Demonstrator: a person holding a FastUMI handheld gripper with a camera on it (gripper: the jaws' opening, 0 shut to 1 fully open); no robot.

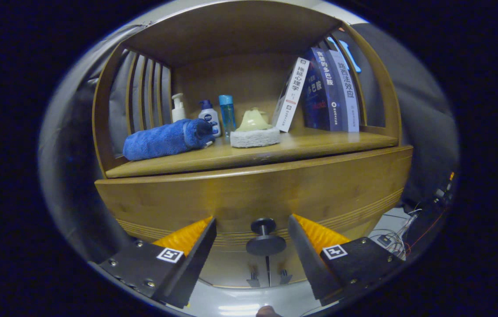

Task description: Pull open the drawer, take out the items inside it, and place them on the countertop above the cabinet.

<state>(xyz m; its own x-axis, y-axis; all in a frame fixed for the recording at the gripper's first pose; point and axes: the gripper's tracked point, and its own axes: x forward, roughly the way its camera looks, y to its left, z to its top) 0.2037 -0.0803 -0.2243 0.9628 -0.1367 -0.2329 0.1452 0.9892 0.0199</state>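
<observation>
**Jaws spread around the drawer knob, drawer front flush**

The jaws (252, 229) stood spread, with the drawer's dark knob (265, 235) in the gap between them and neither finger touching it. The drawer front (253, 193) lay just beyond, looking closed against the cabinet, so its inside was hidden. On the counter (319, 147) above sat a rolled blue towel (165, 139), three small bottles (208, 115), a pale green brush on a white pad (255, 130) and a few leaning books (319, 94). Whether any of these came out of the drawer could not be told: the scene would fit a drawer yet to be pulled as well as one emptied and pushed back.
</observation>
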